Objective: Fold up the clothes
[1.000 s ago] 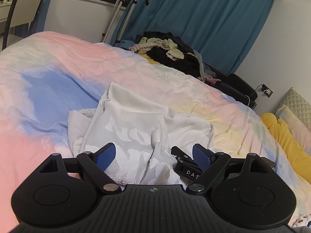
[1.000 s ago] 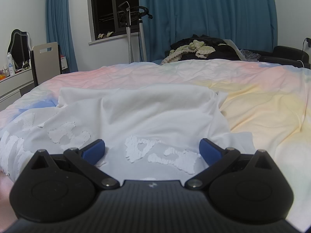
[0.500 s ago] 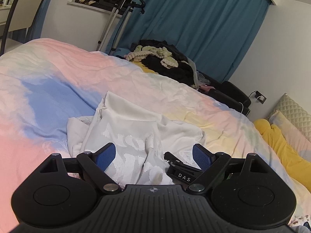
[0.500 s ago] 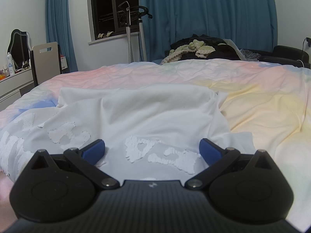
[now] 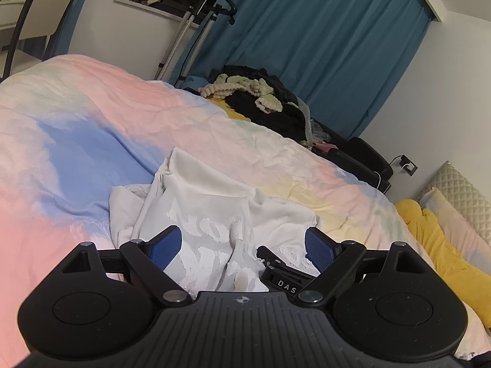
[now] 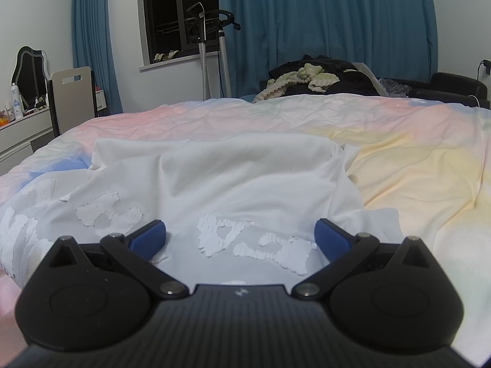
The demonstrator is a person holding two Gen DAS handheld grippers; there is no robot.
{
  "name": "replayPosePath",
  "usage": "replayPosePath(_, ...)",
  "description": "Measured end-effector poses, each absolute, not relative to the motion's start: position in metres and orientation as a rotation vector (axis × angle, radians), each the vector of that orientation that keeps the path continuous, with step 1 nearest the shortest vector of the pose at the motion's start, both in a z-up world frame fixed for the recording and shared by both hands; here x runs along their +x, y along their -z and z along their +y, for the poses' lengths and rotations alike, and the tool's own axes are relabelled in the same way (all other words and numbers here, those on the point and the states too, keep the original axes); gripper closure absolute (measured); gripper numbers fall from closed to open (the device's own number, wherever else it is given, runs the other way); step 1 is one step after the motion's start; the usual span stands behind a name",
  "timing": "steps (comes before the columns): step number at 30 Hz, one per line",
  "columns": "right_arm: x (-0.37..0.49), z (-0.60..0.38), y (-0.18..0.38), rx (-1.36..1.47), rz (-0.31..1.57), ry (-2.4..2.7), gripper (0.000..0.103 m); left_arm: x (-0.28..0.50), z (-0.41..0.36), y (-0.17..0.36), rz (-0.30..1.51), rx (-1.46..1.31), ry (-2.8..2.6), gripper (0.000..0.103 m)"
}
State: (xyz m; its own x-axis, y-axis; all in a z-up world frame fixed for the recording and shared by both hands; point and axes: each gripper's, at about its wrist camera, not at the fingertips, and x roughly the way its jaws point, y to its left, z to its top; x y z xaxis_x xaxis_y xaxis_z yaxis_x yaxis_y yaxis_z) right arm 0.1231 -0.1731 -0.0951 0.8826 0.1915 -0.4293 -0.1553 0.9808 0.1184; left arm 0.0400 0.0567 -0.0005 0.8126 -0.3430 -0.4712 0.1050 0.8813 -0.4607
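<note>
White cotton shirt [image 5: 214, 214] is lying rumpled on the pastel duvet [image 5: 92, 128]; left gripper [image 5: 242, 245] and right gripper [image 6: 239, 236] are hovering wide open, empty, and should be pinching a hem edge cleanly.

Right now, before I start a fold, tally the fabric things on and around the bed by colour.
White: 1, the crumpled shirt with raised white lettering, lying on the pastel duvet
Yellow: 1, the plush cushion at the bed's edge
Pale green: 1, the knobbly knit on the dark clothes heap
Black: 1, that clothes heap, pieces not separable
Total: 4
</note>
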Motion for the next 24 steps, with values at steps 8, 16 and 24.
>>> replayPosePath(8, 0.121, -0.172, 0.098, 0.075, 0.452, -0.178, 0.0, 0.043, 0.055, 0.014, 0.583, -0.399, 0.211, 0.013)
replayPosePath(16, 0.114, -0.183, 0.079, 0.141, 0.487, -0.195, 0.0, 0.032, 0.054, 0.015, 0.557, -0.383, 0.215, 0.013)
replayPosePath(24, 0.036, -0.2, 0.008, 0.286, 0.325, -0.208, 0.0, 0.019, 0.06, 0.013, 0.567, -0.453, 0.249, 0.012)
